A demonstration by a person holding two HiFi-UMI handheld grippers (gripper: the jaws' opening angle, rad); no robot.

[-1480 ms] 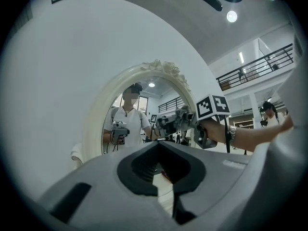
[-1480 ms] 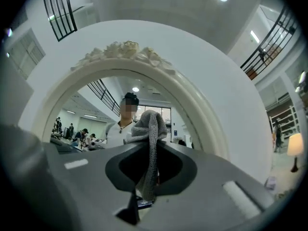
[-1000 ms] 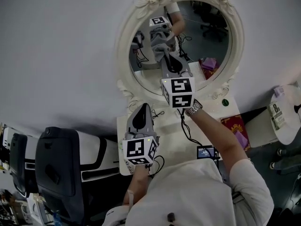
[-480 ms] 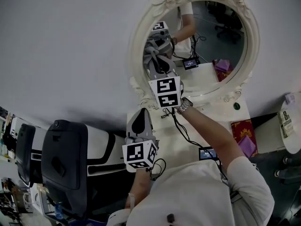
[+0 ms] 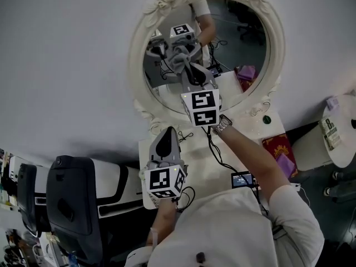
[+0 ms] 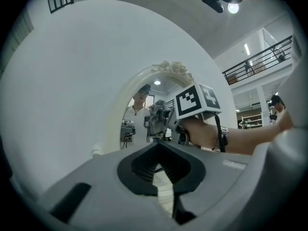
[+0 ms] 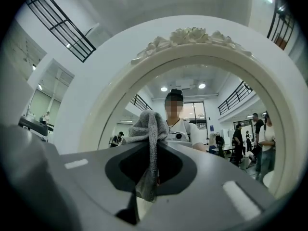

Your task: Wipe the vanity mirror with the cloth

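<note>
**Tongs, pair; one cloth; one vanity mirror**

Right tongs (image 7: 153,150): jaws clamped on the cloth (image 7: 147,124), held up to the upper left part of the glass, where the cloth meets its own reflection.

Cloth: grey, soft, with a coarse knitted weave. It is bunched into a rounded wad above the jaw tips, and a thin tail hangs down between them.

Left tongs (image 6: 157,150): jaws together with nothing between them, held low over the counter (image 5: 194,160) and well short of the mirror. Grey moulded body with black ribbed pads.

Vanity mirror (image 5: 139,43): oval and upright against a plain pale wall. Its cream frame is carved, with roses massed at the crest and scrollwork at the foot.

Counter: white, smooth and flat.
</note>
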